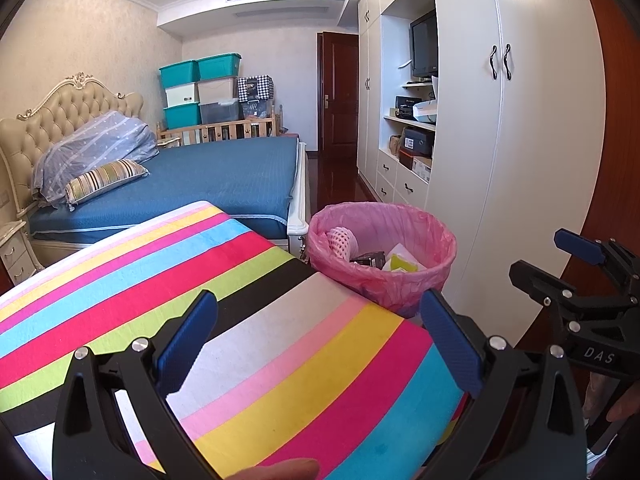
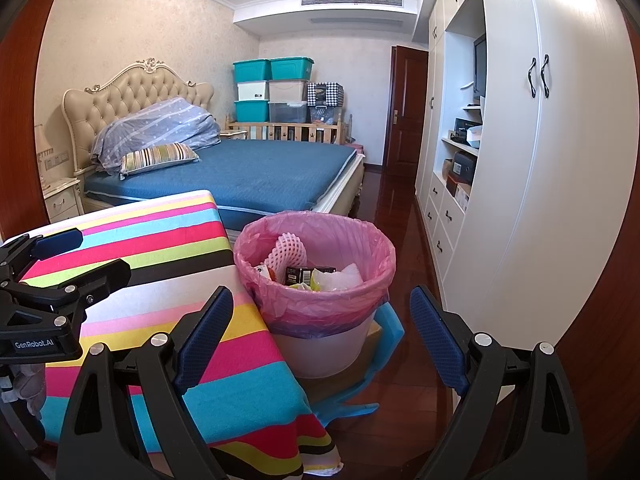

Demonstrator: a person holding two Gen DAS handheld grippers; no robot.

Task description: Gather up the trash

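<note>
Trash is already seen inside the pink-lined bin [image 2: 316, 276], which is set on the floor just beside the counter's [image 1: 256, 320] right edge. Nothing is left on the striped counter. Both the left gripper [image 1: 320, 344] and right gripper [image 2: 322, 336] are held empty, fingers spread wide.

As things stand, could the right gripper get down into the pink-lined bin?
Probably yes. The right gripper is open and empty, facing the bin, whose mouth is uncovered. Nothing lies between them; the striped table sits off to the bin's left side.
</note>
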